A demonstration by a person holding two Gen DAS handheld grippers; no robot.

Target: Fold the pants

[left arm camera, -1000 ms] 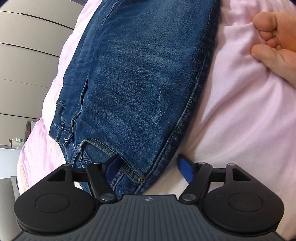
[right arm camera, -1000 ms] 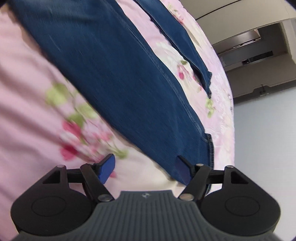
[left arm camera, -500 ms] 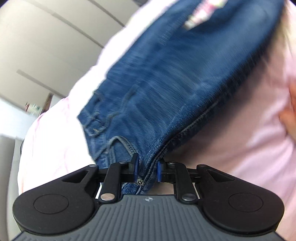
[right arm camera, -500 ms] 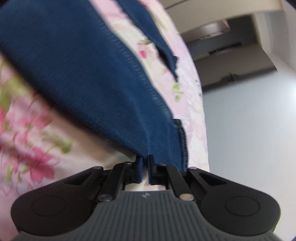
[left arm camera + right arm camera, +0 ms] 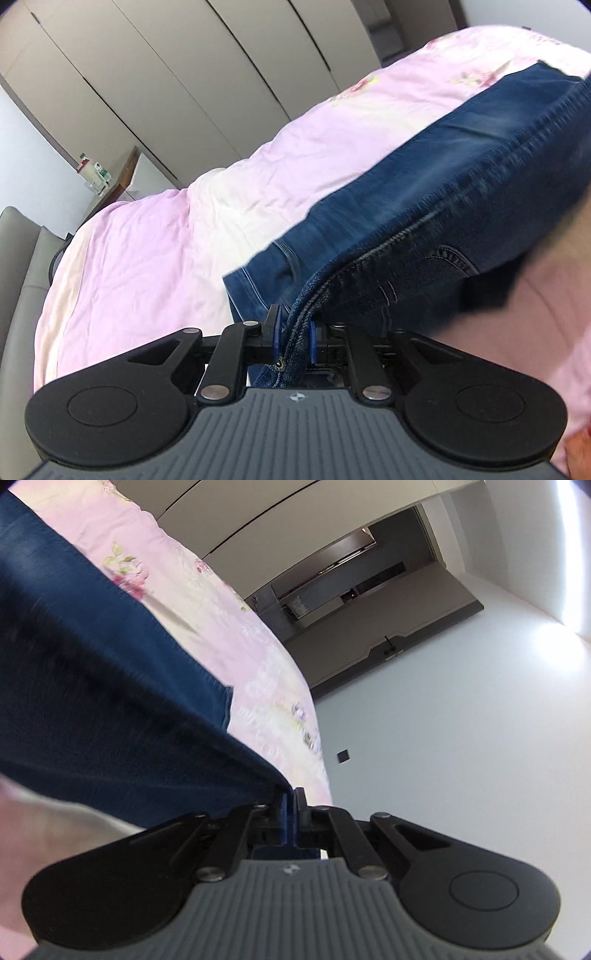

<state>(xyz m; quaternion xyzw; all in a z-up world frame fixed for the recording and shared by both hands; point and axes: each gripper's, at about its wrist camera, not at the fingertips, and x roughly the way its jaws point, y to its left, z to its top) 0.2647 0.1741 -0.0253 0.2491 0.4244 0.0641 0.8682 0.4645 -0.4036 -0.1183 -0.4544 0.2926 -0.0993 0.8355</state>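
Dark blue jeans [image 5: 424, 206] hang lifted above a pink floral bedspread [image 5: 166, 240]. My left gripper [image 5: 293, 325] has the waistband corner with its rivet between the blue pads; the jaws are closing and the pads press the denim. The cloth drapes up and to the right from there. In the right wrist view, my right gripper [image 5: 291, 801] is shut on the hem end of a jeans leg [image 5: 92, 701], which stretches away to the left above the bedspread [image 5: 258, 657].
Grey wardrobe doors [image 5: 184, 74] run behind the bed. A grey padded headboard [image 5: 18, 258] and a bedside table [image 5: 122, 177] with small items stand at the left. The right wrist view shows a white wall [image 5: 443, 720] and a dark doorway [image 5: 351, 583] beyond the bed's edge.
Both grippers went from open to clamped on the jeans, left on the waistband corner, right on the leg hem. Both have risen and rolled, lifting the denim off the bed.
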